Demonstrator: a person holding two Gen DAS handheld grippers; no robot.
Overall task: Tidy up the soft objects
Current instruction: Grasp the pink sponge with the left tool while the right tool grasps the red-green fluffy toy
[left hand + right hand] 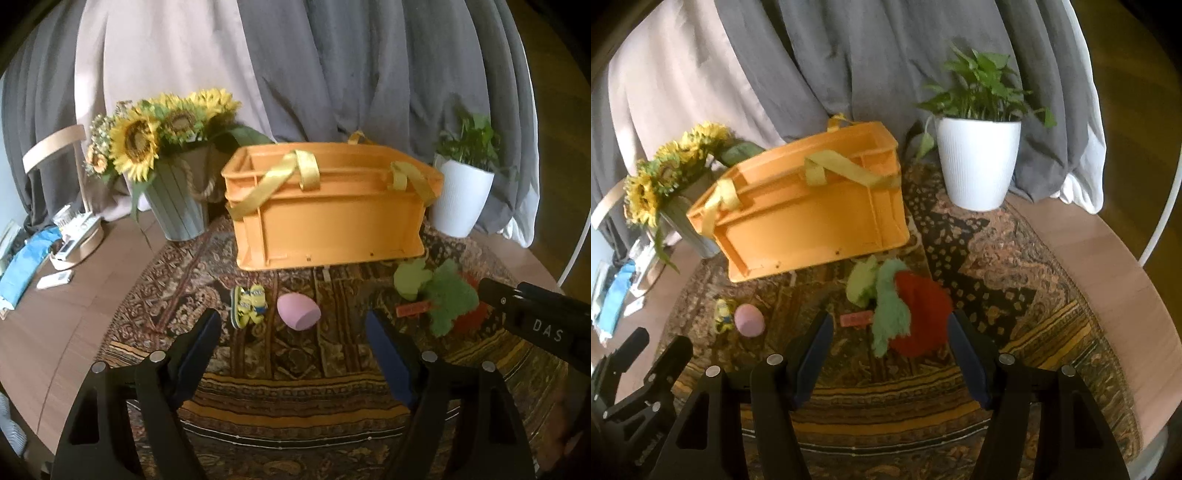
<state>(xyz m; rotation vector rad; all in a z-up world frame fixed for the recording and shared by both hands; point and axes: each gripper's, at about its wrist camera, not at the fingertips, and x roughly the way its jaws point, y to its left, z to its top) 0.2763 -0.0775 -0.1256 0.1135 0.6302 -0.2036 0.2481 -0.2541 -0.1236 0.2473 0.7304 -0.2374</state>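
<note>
An orange crate [332,218] with yellow straps stands on the patterned rug [295,369]; it also shows in the right wrist view [812,221]. In front of it lie a pink egg-shaped sponge [297,312], a small yellow minion toy [251,304] and a red-and-green plush [448,299]. My left gripper [293,332] is open and empty, just short of the sponge. My right gripper [888,328] is open, with its fingers on either side of the plush [916,310]. The sponge [749,320] and the minion toy [724,314] lie to its left.
A grey pot of sunflowers [177,206] stands left of the crate and a white plant pot [979,162] right of it. A small red tag [855,319] lies beside the plush. Remotes and blue cloth [26,258] clutter the wooden table's left side. Grey curtains hang behind.
</note>
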